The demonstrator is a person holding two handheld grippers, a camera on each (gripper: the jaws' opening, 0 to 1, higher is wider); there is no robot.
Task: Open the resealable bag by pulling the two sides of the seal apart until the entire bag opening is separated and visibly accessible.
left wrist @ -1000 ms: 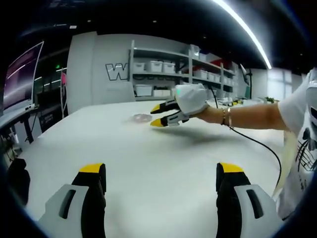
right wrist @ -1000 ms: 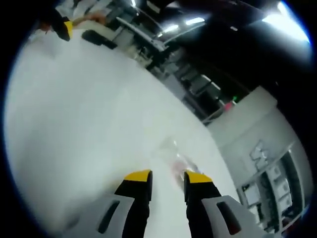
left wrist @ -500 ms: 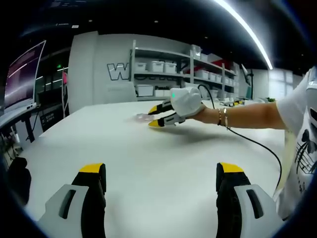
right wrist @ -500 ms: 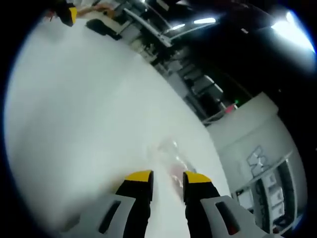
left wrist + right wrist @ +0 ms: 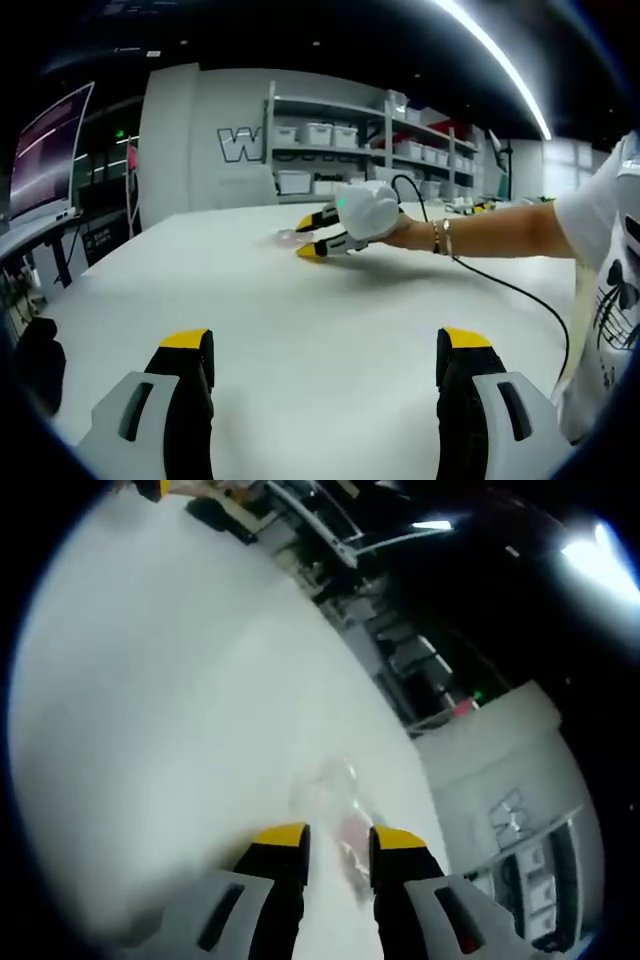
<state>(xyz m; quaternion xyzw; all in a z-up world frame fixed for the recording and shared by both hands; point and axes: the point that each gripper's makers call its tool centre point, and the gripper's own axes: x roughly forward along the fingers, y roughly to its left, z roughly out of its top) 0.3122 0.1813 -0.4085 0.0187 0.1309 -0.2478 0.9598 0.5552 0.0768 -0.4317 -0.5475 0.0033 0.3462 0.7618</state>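
A small clear resealable bag (image 5: 284,237) lies flat on the white table (image 5: 300,320), far from my left gripper (image 5: 325,345), whose jaws stand wide open and hold nothing. A person's hand holds my right gripper (image 5: 304,239) just right of the bag, yellow tips apart and low over the table. In the right gripper view the bag (image 5: 330,785) lies directly ahead of the right gripper (image 5: 338,838). Its near edge reaches into the narrow gap between the two yellow tips. The jaws are not closed on it.
The person's bare arm (image 5: 490,235) and a black cable (image 5: 520,290) cross the table's right side. Shelves with white bins (image 5: 330,135) stand behind the table, and a monitor (image 5: 45,150) is at the far left. A white shirt (image 5: 610,290) is at the right edge.
The right gripper has moved a little further toward the bag and lower, so the bag now reaches between its tips. The left gripper has stayed still and open.
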